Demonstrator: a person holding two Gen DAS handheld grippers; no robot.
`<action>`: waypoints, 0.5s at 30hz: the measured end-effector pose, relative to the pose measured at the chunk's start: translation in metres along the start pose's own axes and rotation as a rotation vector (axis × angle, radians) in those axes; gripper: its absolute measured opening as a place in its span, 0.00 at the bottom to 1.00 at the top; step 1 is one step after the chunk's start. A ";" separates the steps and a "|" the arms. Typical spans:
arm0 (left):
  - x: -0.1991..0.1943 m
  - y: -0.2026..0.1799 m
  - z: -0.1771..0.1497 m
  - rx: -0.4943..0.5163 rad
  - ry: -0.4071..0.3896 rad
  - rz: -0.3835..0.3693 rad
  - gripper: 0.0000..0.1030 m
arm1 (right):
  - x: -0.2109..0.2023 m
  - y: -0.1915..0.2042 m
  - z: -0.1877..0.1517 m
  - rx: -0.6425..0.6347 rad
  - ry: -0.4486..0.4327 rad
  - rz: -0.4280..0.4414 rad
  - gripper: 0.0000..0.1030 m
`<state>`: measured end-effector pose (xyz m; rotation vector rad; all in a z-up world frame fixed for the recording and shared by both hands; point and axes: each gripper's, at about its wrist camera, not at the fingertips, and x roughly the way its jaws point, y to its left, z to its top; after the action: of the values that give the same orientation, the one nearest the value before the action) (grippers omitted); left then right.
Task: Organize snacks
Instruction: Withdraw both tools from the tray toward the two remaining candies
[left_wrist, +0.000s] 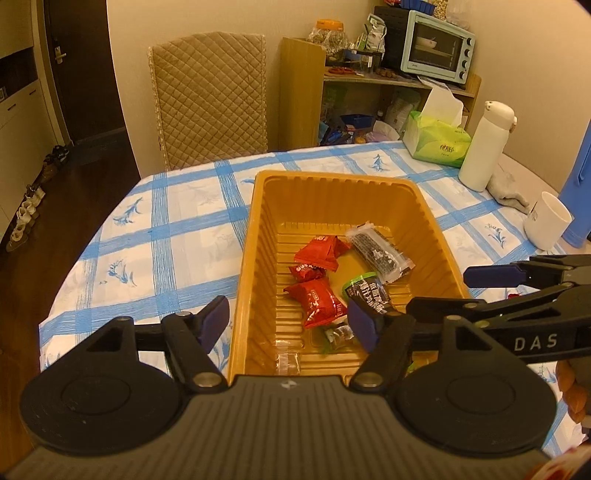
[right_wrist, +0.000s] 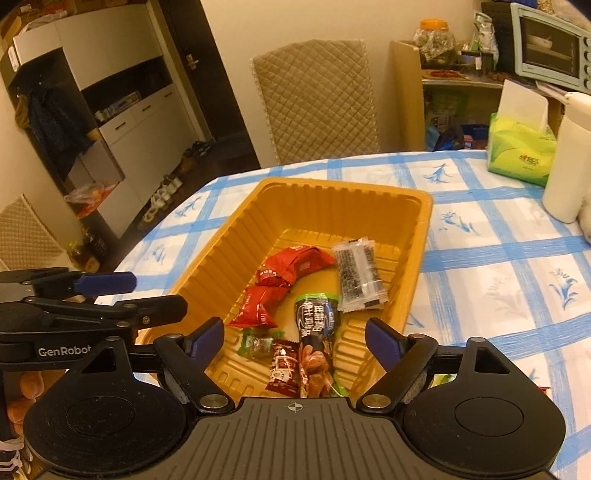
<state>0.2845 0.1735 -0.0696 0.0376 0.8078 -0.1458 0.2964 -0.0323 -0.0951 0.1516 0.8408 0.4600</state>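
Observation:
An orange plastic tray stands on the blue-checked tablecloth. In it lie red packets, a black-and-white packet, a long green-and-black packet, a small green candy and a brown packet. My left gripper hangs open over the tray's near left wall, holding nothing. Beside it, my right gripper stands open above the tray's near end. The brown and green-and-black packets lie loose below its fingers.
At the table's far right are a green tissue box, a white bottle, a grey cloth, a white cup and a blue object. A quilted chair stands behind the table. A shelf holds a toaster oven.

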 end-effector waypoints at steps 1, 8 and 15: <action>-0.003 -0.001 0.000 -0.001 -0.003 -0.001 0.69 | -0.003 -0.001 0.000 0.002 -0.003 0.000 0.83; -0.025 -0.014 0.001 0.007 -0.039 -0.013 0.77 | -0.030 -0.004 -0.002 0.023 -0.035 -0.004 0.87; -0.052 -0.030 -0.002 -0.006 -0.066 -0.030 0.78 | -0.063 -0.009 -0.008 0.032 -0.067 0.008 0.88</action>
<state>0.2428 0.1502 -0.0329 0.0149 0.7433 -0.1724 0.2575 -0.0687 -0.0603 0.1987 0.7824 0.4466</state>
